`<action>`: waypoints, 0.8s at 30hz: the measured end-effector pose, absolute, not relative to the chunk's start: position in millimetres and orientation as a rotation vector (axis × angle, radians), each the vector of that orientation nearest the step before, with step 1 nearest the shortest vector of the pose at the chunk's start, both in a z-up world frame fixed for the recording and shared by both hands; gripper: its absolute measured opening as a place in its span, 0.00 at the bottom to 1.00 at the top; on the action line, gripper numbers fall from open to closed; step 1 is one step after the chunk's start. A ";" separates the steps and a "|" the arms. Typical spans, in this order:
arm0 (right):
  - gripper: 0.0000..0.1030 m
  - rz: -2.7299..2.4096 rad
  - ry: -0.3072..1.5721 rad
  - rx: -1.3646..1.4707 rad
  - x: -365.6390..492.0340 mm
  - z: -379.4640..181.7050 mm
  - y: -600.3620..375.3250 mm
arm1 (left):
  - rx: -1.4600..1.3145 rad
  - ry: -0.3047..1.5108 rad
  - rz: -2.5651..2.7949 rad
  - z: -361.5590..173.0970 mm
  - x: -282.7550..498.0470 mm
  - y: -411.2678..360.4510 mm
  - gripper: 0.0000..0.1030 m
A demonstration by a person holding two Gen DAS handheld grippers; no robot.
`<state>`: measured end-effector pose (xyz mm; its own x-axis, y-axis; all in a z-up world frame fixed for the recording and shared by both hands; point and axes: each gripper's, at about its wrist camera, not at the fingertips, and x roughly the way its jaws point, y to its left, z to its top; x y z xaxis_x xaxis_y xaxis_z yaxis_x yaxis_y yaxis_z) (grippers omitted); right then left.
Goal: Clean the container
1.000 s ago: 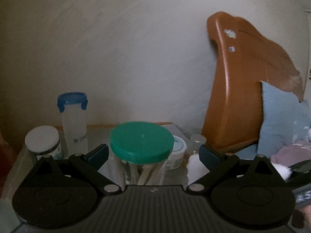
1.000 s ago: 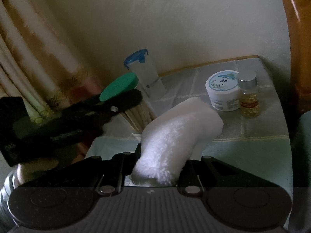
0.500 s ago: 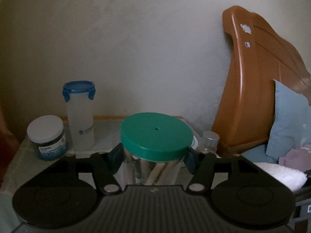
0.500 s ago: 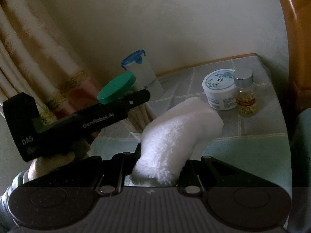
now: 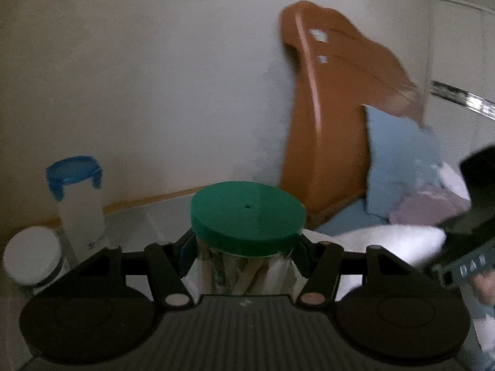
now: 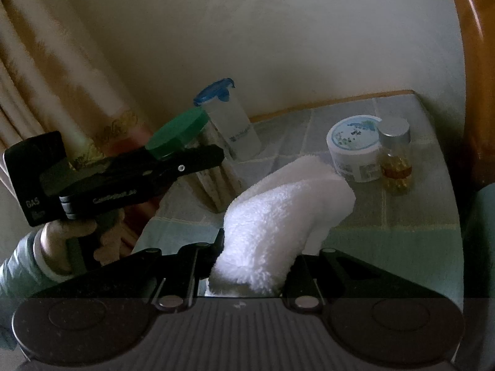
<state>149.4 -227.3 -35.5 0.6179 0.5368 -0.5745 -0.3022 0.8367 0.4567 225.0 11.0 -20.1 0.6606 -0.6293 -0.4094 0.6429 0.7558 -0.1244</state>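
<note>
Tiled table (image 6: pixel 402 216), green-lid jar (image 5: pixel 247 213) btwn L claw (image 5: pixel 244 255) pads

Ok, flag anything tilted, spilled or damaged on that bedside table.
Only the green-lidded jar stands out: it leans over in the left gripper, clamped below its lid, no longer upright like the blue-lidded bottle. No spill or damage shows. The white cloth sits pinched in the right gripper.
</note>
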 end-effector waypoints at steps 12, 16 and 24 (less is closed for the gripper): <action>0.19 0.574 0.738 0.297 154.1 -16.4 -211.4 | 0.029 0.460 -0.762 -35.3 228.8 20.3 0.59; 0.19 0.614 0.766 0.278 159.7 -20.3 -196.9 | 0.008 0.456 -0.750 -36.1 227.9 23.5 0.60; 0.19 0.657 0.816 0.319 175.6 -39.4 -184.0 | 0.001 0.448 -0.747 -36.9 226.4 23.9 0.60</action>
